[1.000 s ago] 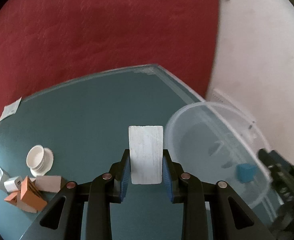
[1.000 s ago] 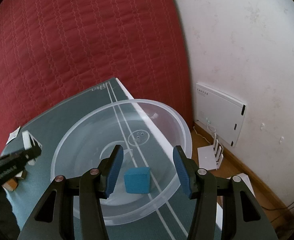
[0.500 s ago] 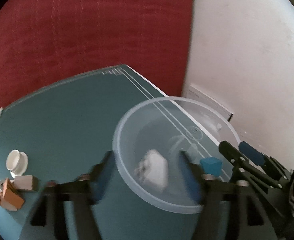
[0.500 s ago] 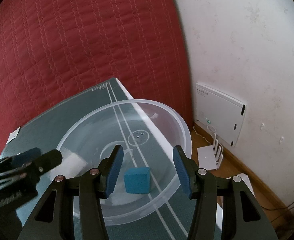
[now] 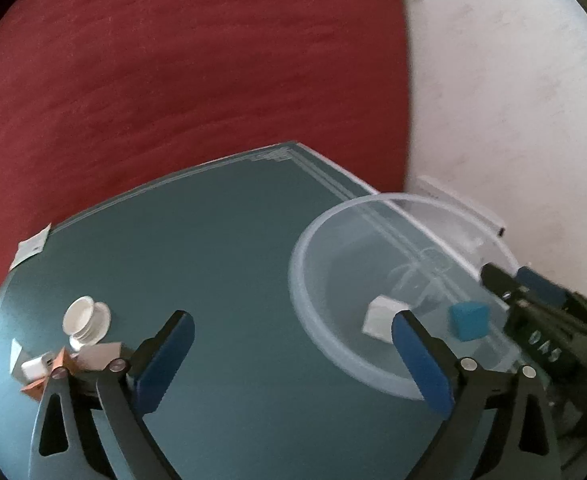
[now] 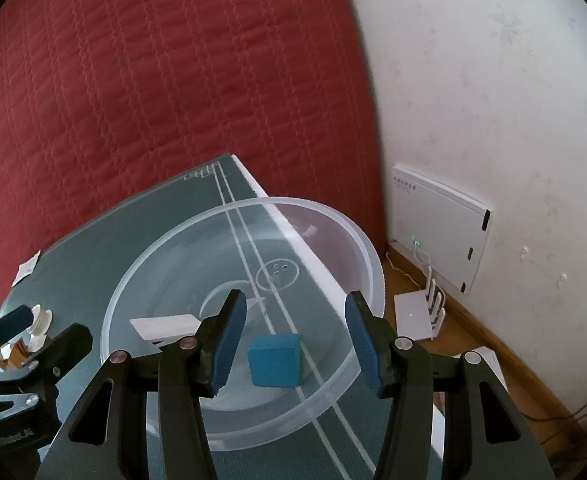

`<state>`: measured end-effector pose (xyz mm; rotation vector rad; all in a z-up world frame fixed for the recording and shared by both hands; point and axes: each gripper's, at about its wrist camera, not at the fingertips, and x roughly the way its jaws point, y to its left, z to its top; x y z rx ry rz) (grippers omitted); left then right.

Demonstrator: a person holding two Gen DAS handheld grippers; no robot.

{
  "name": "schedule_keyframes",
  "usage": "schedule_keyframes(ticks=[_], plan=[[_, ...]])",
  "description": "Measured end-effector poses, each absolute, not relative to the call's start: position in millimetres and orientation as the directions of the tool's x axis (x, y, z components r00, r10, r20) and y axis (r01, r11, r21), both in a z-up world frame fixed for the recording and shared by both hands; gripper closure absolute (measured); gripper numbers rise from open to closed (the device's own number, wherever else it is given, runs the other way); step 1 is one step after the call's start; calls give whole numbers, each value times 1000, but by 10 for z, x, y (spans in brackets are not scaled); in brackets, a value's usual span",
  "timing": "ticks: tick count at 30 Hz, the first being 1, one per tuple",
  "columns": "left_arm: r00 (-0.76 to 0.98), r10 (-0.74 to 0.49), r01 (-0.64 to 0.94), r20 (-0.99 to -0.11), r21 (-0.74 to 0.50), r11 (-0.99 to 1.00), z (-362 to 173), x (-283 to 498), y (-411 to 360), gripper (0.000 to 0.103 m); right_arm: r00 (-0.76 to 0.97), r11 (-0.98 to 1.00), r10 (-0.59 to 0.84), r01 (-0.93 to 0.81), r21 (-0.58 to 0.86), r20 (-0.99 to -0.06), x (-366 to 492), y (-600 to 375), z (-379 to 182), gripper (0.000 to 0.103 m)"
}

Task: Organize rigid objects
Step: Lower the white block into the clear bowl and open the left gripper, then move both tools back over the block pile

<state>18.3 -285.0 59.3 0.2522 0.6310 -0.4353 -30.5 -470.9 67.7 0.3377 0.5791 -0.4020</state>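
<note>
A clear plastic bowl [image 5: 313, 320] [image 6: 365, 248] stands at the right edge of the teal table [image 5: 213, 248]. In it lie a white block [image 5: 381, 314] [image 6: 165, 325] and a blue cube [image 5: 467, 320] [image 6: 275, 360]. My left gripper [image 5: 293, 334] is open and empty, its right finger over the bowl's near rim. My right gripper [image 6: 295, 328] is open and empty, hovering over the bowl above the blue cube. A pile of small objects lies at the table's left: a white cap [image 5: 85, 318], orange and white blocks [image 5: 45, 368].
A paper slip [image 5: 31, 246] lies at the table's far left edge. A red quilted bed rises behind the table. A white wall box [image 6: 441, 224] and a router [image 6: 417, 314] sit on the floor to the right.
My left gripper carried the white block over the bowl, opened and let it go; the block now lies in the bowl. The left gripper has pulled back left. The right gripper has stayed still.
</note>
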Motion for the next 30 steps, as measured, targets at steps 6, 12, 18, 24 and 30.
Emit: schedule_keyframes(ticks=[6,12,18,24,30], plan=[[726,-260,414,-636,102,904,536,213,-2693,2,761,872,-269,452,186,-590,-308,-4675,664,49],[738,-225,371,-636,105,923,513,254,-2547,2,756,873,-275,455,175,-594,-281,-4658,671,48],[755,-193,323,-627,100,941,554,265,-2297,2,751,870,-296,467,159,-590,-307,-4626,692,48],[763,-173,272,-623,66,960,602,332,-1968,2,765,863,-374,494,105,-525,-404,-4525,792,48],[790,-150,203,-594,23,979,631,387,-1373,2,783,872,-428,488,20,-452,-484,-4304,901,25]])
